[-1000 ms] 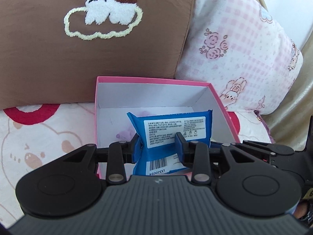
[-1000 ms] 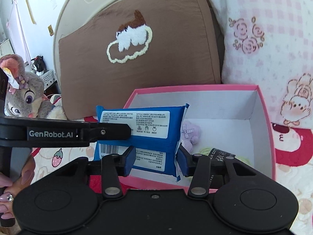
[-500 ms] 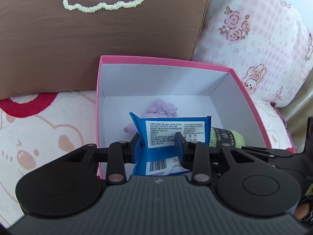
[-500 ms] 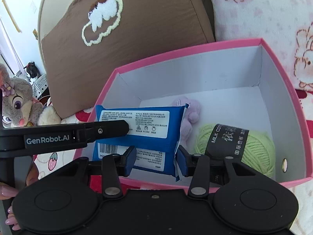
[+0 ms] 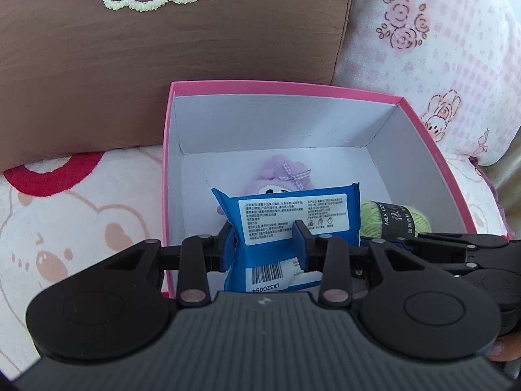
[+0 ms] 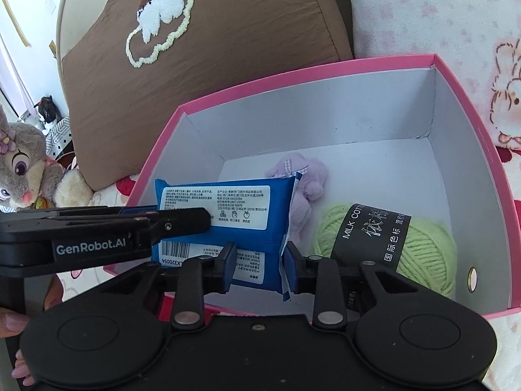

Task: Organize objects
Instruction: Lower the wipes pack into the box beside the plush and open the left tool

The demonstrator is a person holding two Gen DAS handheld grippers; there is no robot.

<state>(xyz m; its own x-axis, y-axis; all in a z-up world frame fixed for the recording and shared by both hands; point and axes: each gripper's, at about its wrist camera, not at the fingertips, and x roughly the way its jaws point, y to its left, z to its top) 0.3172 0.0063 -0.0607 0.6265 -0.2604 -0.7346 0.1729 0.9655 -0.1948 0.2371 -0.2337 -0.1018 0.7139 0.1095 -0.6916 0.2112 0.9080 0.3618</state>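
**Blue packet held over the pink box, not yet set down**

The bed (image 5: pixel 81 202), with its bear-print cover, carries everything here; a brown cushion (image 5: pixel 162 65) and a pink floral pillow (image 5: pixel 439 65) lean behind. In front of them sits the open pink box (image 6: pixel 472 137), white inside.

Two things already lie on the box floor: a green yarn ball (image 6: pixel 420 244) with a black band at the near right, and a small purple plush (image 6: pixel 309 182) toward the middle-back. These look sorted.

The blue packet (image 6: pixel 228 208) is the piece in hand. It hangs just inside the box's near-left part, above the floor, partly hiding the plush in the left wrist view. Its long axis runs side to side across the box, roughly level, label face toward the cameras, barcode end lowest.

Both tools grip it. The left hand-held gripper (image 5: pixel 265 244) pinches the packet's left part, creasing the wrapper. The right hand-held gripper (image 6: pixel 257 260) has just been closing, and its pads now press the lower right edge.

What seems left: lower the packet to the floor and release. Whether more items wait outside the box cannot be told.
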